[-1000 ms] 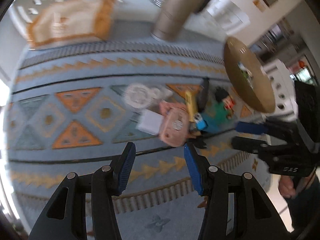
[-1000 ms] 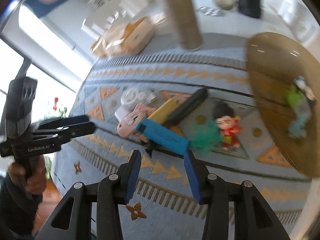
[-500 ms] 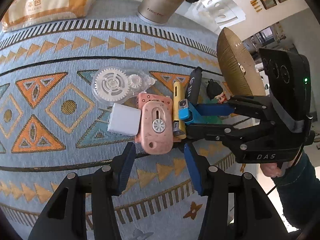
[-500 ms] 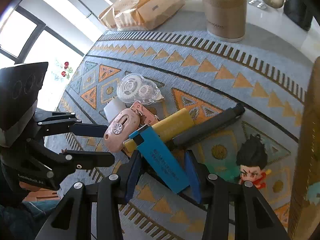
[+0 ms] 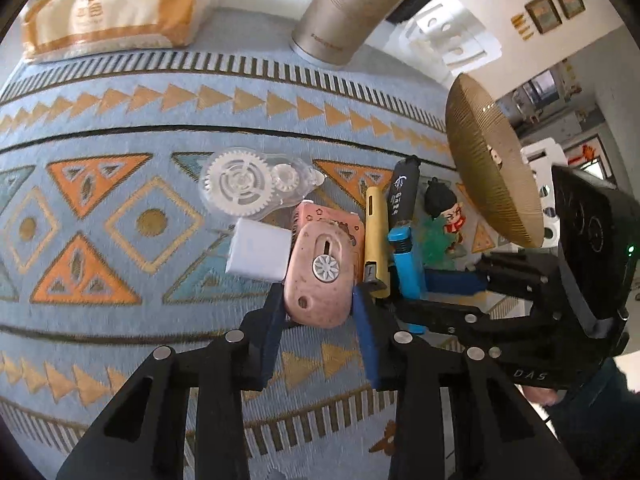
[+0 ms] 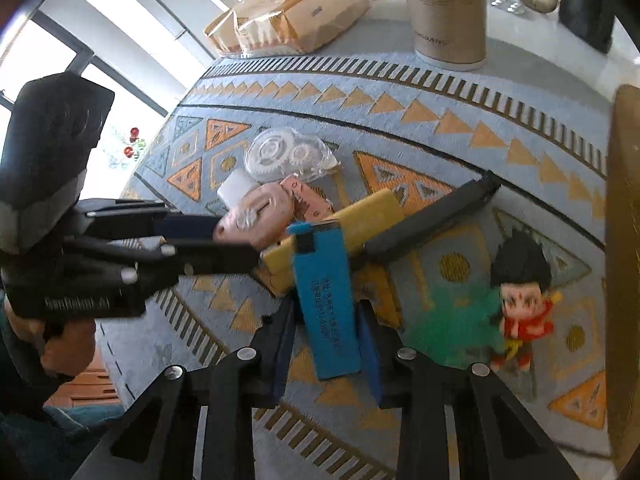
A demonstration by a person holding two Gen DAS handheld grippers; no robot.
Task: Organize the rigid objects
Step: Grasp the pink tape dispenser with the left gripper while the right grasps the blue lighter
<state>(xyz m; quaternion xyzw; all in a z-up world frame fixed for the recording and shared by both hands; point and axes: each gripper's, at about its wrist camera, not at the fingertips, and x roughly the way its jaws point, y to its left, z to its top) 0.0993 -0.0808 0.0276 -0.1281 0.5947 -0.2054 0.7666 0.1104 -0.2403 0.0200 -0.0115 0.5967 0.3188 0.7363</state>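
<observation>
The left tool [image 5: 318, 304] clamps its fingers on the pink cutter [image 5: 320, 276]; the right tool [image 6: 326, 330] grips the blue highlighter [image 6: 326, 300], both on the patterned mat [image 5: 120, 128]

Left wrist view: a cluster of small items lies at frame centre on the patterned mat [image 5: 120, 128], with the correction-tape dispenser [image 5: 248, 188] uppermost, the block eraser [image 5: 258, 254] below it, the utility knife [image 5: 322, 276] to the eraser's right, then three upright bar-shaped items side by side, and the figurine [image 5: 444, 210] farthest right. Behind the mat, the tissue pack [image 5: 108, 4] lies upper left and the cylindrical canister [image 5: 344, 20] upper centre on the tabletop [image 5: 256, 28]; the woven basket [image 5: 488, 168] stands at right.
</observation>
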